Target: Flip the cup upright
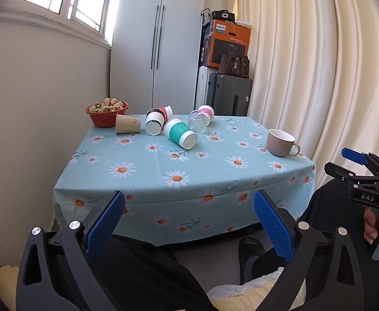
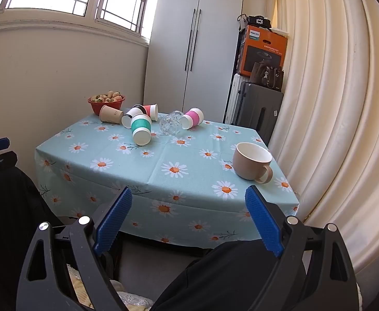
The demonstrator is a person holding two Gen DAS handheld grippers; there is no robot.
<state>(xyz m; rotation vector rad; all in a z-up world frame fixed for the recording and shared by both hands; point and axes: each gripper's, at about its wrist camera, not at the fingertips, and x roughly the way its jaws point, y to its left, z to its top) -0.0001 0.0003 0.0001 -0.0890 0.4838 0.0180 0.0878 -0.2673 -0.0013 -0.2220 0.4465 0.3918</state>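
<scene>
Several cups lie on their sides at the far end of the table: a brown paper cup (image 1: 127, 124) (image 2: 110, 114), a black-banded cup (image 1: 154, 121), a red-banded cup (image 1: 166, 111), a teal-banded cup (image 1: 180, 132) (image 2: 140, 129), a pink-banded cup (image 1: 207, 112) (image 2: 192, 118) and a clear glass (image 1: 197, 121) (image 2: 170, 123). A beige mug (image 1: 281, 142) (image 2: 251, 161) stands upright at the near right. My left gripper (image 1: 188, 207) is open and empty, in front of the table's near edge. My right gripper (image 2: 188, 203) is open and empty too, also short of the table.
The table (image 1: 163, 165) has a blue daisy cloth hanging over its edge. A red bowl of fruit (image 1: 107, 111) sits at the far left corner. A wall is to the left, a curtain (image 1: 319, 77) to the right, a wardrobe and suitcases behind.
</scene>
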